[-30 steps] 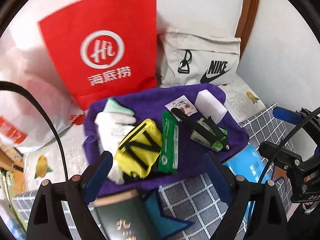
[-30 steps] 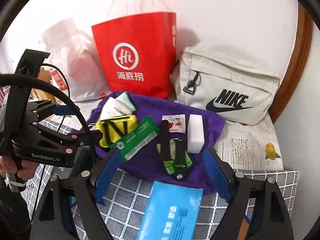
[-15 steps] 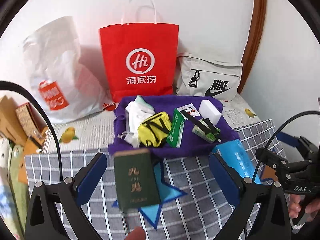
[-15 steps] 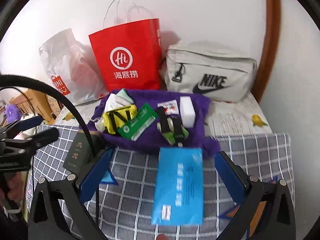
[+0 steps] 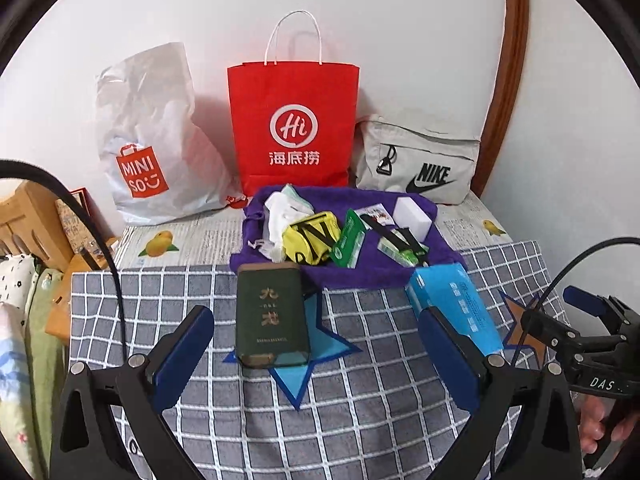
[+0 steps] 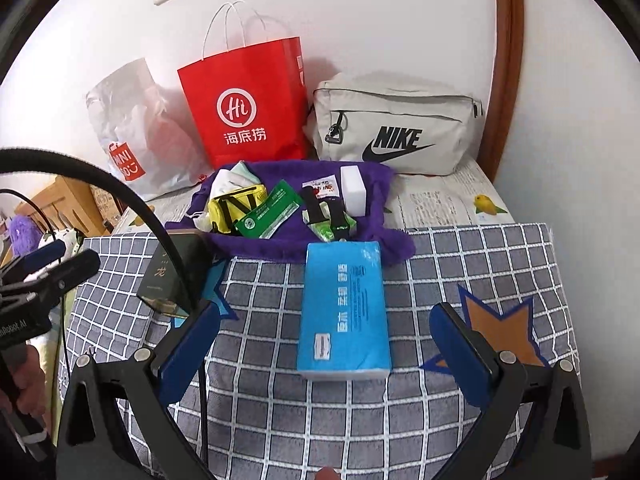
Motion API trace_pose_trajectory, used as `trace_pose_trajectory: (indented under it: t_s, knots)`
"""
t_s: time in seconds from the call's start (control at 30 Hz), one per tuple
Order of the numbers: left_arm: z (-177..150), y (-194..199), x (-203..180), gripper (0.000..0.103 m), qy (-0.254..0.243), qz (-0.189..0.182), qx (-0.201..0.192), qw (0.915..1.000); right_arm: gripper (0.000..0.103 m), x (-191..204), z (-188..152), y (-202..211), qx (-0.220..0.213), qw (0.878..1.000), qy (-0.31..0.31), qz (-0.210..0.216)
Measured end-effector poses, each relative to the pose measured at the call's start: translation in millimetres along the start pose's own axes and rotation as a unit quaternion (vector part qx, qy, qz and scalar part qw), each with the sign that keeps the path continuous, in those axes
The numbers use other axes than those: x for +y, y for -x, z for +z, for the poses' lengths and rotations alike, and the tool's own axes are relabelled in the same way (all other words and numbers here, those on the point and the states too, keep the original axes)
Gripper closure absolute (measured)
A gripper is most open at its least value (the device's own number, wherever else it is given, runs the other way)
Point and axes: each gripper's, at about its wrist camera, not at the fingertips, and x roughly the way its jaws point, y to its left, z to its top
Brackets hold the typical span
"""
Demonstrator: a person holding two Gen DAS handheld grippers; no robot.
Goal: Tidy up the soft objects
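Observation:
A purple towel (image 5: 360,272) (image 6: 280,248) lies mid-table with small items on it: a yellow pouch (image 5: 310,236) (image 6: 236,204), a white cloth (image 5: 276,216), a green packet (image 5: 349,234) (image 6: 268,214), a white sponge block (image 5: 412,214) (image 6: 353,190) and a black-strapped green item (image 5: 404,244) (image 6: 328,216). A blue tissue pack (image 5: 454,304) (image 6: 344,304) and a dark green box (image 5: 272,312) (image 6: 168,276) lie on the checked cloth in front. My left gripper (image 5: 316,356) is open and empty, before the box. My right gripper (image 6: 324,344) is open and empty, astride the tissue pack's near end.
A red paper bag (image 5: 294,124) (image 6: 248,100), a white Miniso plastic bag (image 5: 148,140) and a grey Nike bag (image 5: 416,164) (image 6: 400,128) stand against the back wall. The grey checked cloth (image 5: 360,380) has star patches. Wooden furniture (image 5: 32,220) is at the left.
Both grippers have pulled back and up from the purple towel. The dark green box, the blue pack and the three bags now show in full. Both stayed open.

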Motion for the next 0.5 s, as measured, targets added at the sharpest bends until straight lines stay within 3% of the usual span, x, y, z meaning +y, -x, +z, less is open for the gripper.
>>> trace_pose_trajectory:
  t_s: [0.5]
  knots:
    - [-22.6, 16.9, -5.0, 0.000, -0.010, 0.019, 0.009, 0.9997, 0.000, 1.9, -17.5, 18.5, -0.002, 1.000, -0.002, -0.013]
